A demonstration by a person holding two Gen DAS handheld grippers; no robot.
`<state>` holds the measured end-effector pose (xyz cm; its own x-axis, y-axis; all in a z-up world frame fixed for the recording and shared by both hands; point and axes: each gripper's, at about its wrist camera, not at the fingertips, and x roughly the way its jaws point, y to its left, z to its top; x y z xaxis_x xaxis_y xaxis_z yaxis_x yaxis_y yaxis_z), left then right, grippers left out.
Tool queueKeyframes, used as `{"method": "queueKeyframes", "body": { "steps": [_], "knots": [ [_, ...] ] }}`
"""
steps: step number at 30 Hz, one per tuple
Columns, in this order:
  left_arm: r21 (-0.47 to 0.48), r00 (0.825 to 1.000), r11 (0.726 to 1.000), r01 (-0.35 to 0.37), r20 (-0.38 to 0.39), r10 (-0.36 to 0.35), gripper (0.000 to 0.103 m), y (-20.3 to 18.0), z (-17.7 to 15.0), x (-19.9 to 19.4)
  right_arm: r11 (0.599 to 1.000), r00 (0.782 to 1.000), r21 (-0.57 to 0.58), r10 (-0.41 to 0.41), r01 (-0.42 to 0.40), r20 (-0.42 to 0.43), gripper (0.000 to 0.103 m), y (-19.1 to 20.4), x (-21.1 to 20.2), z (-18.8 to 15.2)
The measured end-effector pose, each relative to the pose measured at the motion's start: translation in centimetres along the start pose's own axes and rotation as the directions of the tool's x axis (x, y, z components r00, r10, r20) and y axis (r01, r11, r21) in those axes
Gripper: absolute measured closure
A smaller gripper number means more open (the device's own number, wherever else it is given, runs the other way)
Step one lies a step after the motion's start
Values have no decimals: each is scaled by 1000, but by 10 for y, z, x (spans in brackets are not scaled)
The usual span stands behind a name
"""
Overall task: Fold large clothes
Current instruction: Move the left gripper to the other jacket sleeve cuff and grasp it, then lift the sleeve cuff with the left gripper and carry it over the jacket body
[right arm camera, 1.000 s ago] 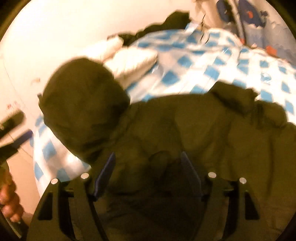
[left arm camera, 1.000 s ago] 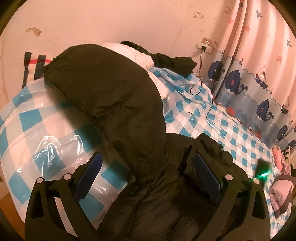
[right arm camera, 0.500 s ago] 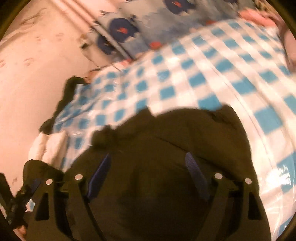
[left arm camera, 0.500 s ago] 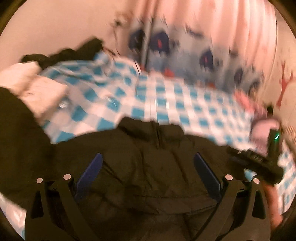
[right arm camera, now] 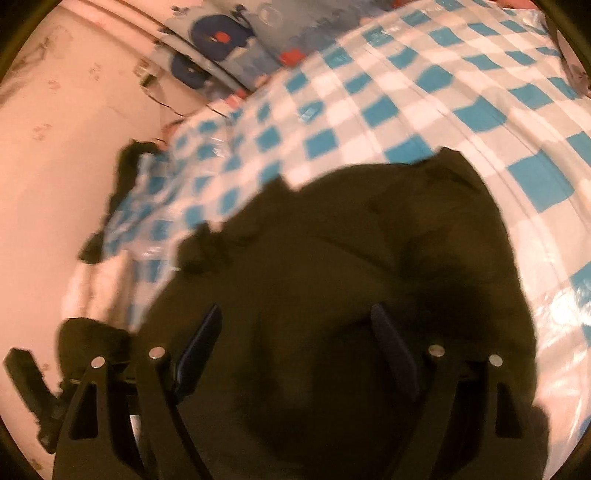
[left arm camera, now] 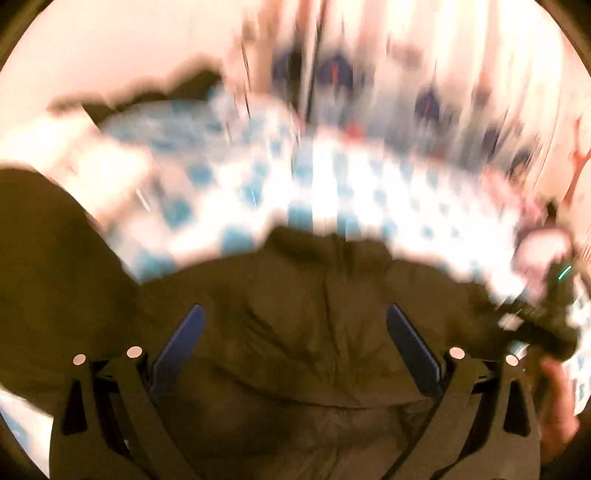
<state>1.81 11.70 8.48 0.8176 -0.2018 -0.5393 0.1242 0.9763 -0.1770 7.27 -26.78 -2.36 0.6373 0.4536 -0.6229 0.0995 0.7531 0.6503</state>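
A large dark padded jacket (left arm camera: 325, 332) lies spread on the blue-and-white checked bed cover (left arm camera: 332, 192); its collar and zip point away from me. My left gripper (left arm camera: 295, 317) hovers open over the jacket's chest, and nothing sits between its blue pads. This view is motion-blurred. In the right wrist view the jacket (right arm camera: 351, 266) fills the lower half. My right gripper (right arm camera: 295, 317) stands wide open above it and holds nothing. The right gripper (left arm camera: 543, 325) and the hand on it (left arm camera: 557, 410) show at the left view's right edge. Part of the left gripper (right arm camera: 29, 387) shows at the right view's lower left.
A whale-print curtain (right arm camera: 229, 33) hangs behind the bed. The pink wall (right arm camera: 55, 166) carries a socket with a cable (right arm camera: 147, 74). White folded clothing (right arm camera: 96, 280) and a black garment (right arm camera: 129, 162) lie by the wall. Pink clothes (left arm camera: 539, 243) sit at the bed's right end.
Both views swung away from the jacket's raised left part to its body and collar. The right view rolled strongly and its jaws widened a little. The left view is more blurred.
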Motion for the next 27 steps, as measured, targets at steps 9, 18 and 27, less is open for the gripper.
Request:
{"method": "queueKeyframes", "body": {
  "steps": [9,18,27],
  "knots": [
    [-568,962,822,41,246,121,8,263,-41,-190,982,975,27,189,-187,-120,17,51,19,-75],
    [-766,967,634,106,229,115,8,383,-59,-173,980,969,-103,147,-170,-199,17,85,50,-109],
    [-840,961,498,217,274,44,8,417,-48,-119,980,964,-79,163,-183,-212,17,81,50,-109]
  ]
}}
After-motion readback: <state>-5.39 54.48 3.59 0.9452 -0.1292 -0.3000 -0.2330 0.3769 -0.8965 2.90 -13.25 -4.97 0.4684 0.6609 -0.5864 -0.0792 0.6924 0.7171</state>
